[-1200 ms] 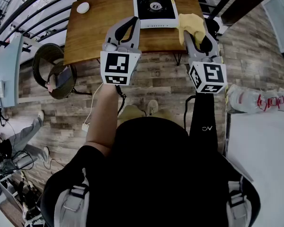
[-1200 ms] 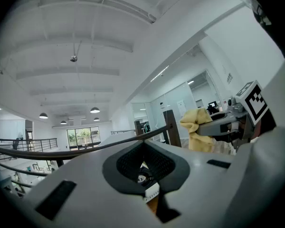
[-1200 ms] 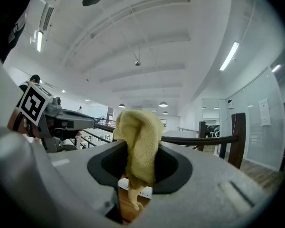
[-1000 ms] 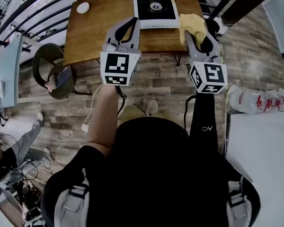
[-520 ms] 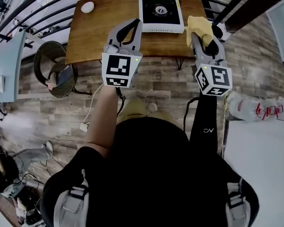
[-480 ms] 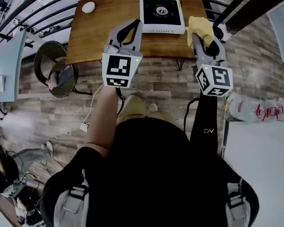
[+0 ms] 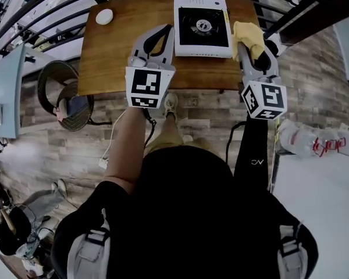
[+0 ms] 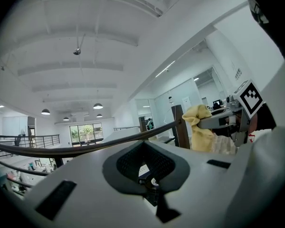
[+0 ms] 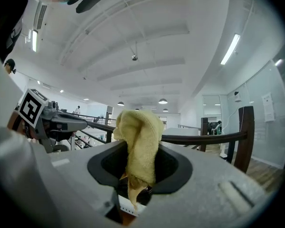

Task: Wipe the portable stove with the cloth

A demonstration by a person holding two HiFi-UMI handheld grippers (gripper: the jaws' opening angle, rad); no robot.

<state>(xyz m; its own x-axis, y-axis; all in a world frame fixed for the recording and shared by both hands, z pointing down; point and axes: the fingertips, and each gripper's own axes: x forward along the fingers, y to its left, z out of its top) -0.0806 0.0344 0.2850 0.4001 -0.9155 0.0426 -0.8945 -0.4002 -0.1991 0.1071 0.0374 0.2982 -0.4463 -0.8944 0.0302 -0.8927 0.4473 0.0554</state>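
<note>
since a moment ago the portable stove (image 7: 202, 18) has been brought nearer, just ahead between both grippers. the cloth (image 9: 140, 137) is kept pinched by the right gripper (image 9: 138, 186), ready for wiping; the left gripper (image 8: 151, 186) is held pressed together, empty.

The left hand-held gripper (image 8: 146, 152) has jaws together, empty (ceiling beyond); rightward, the right hand-held gripper (image 8: 207, 123) pinches a yellow cloth (image 8: 200, 129)
</note>
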